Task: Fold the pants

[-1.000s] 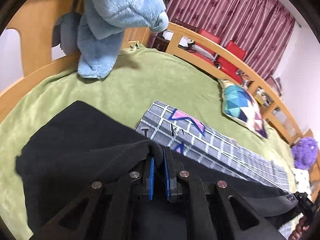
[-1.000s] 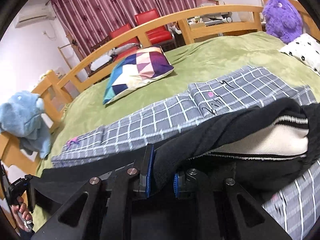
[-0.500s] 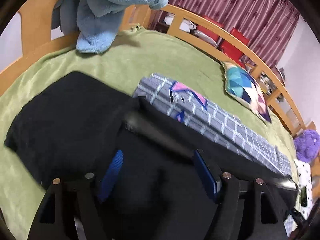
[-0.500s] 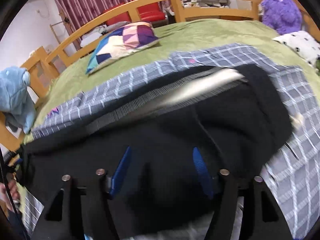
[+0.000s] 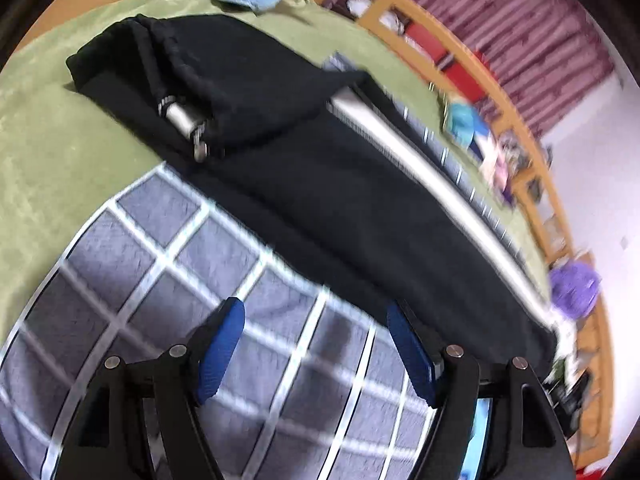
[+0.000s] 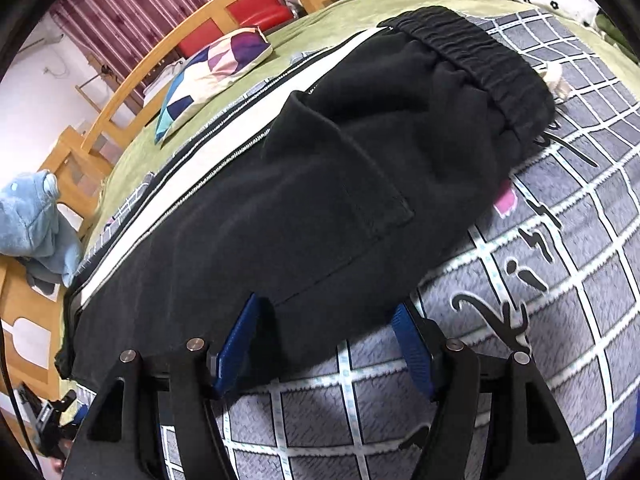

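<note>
The black pants (image 6: 320,184) lie lengthwise on the grey checked sheet (image 6: 560,320), one leg laid over the other, with a white side stripe (image 6: 188,184) along the far edge and the elastic waistband (image 6: 480,52) at the right. In the left wrist view the pants (image 5: 320,184) run from the cuff end (image 5: 120,60) at upper left to lower right. My left gripper (image 5: 316,348) is open and empty over the sheet, just short of the pants. My right gripper (image 6: 326,340) is open and empty at the pants' near edge.
The green bedspread (image 5: 48,140) covers the bed inside a wooden rail (image 6: 168,52). A patterned cushion (image 6: 212,76) lies beyond the pants. A blue plush toy (image 6: 32,216) hangs at the left end, a purple plush (image 5: 574,288) at the other. Red chairs (image 6: 256,4) and curtains stand behind.
Both grippers held the pants' edge a second ago, then opened and let it drop. Both have since drawn back toward me; the pants now lie folded lengthwise on the sheet.
</note>
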A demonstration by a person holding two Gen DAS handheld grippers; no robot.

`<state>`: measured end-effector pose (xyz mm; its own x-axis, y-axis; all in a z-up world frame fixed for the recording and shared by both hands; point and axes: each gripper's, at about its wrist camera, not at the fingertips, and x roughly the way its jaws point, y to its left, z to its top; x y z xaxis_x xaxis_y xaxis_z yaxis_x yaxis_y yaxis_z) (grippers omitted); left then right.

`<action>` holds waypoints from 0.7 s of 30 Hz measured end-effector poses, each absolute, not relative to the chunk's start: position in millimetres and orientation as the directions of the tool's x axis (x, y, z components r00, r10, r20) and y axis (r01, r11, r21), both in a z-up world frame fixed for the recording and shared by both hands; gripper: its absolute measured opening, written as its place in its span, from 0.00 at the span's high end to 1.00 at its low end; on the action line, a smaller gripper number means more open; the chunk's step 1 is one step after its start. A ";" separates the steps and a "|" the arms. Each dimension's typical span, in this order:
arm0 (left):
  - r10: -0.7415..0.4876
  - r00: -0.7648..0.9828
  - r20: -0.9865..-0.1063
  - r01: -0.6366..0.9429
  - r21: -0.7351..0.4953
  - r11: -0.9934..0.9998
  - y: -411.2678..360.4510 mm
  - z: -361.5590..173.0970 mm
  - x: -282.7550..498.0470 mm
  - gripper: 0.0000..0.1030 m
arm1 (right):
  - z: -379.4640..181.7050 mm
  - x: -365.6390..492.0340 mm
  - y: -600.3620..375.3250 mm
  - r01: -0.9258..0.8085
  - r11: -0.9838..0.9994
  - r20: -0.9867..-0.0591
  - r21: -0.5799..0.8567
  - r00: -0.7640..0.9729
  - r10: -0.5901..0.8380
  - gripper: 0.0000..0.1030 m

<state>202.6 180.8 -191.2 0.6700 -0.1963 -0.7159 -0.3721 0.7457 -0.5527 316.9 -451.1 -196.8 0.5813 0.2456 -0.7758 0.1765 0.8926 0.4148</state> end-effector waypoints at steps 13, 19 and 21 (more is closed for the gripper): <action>-0.102 0.693 -0.714 -0.526 -0.597 0.605 209.0 -199.4 277.3 0.66 | -209.4 369.1 -484.1 0.317 0.708 -0.658 0.631 0.703 0.271 0.70; -0.066 0.698 -0.713 -0.441 -0.501 0.745 197.4 -146.3 270.0 0.90 | -146.3 356.1 -472.0 0.292 0.782 -0.651 0.551 0.736 0.184 0.79; -0.068 0.716 -0.695 -0.397 -0.485 0.779 183.2 -123.4 254.5 0.90 | -123.1 343.6 -476.4 0.281 0.802 -0.647 0.527 0.744 0.164 0.79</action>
<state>254.5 183.2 -123.4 0.7160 -0.0678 -0.6948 -0.3971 0.7790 -0.4852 343.6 -476.4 -123.1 0.7445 0.1643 -0.6471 0.2813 0.8019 0.5271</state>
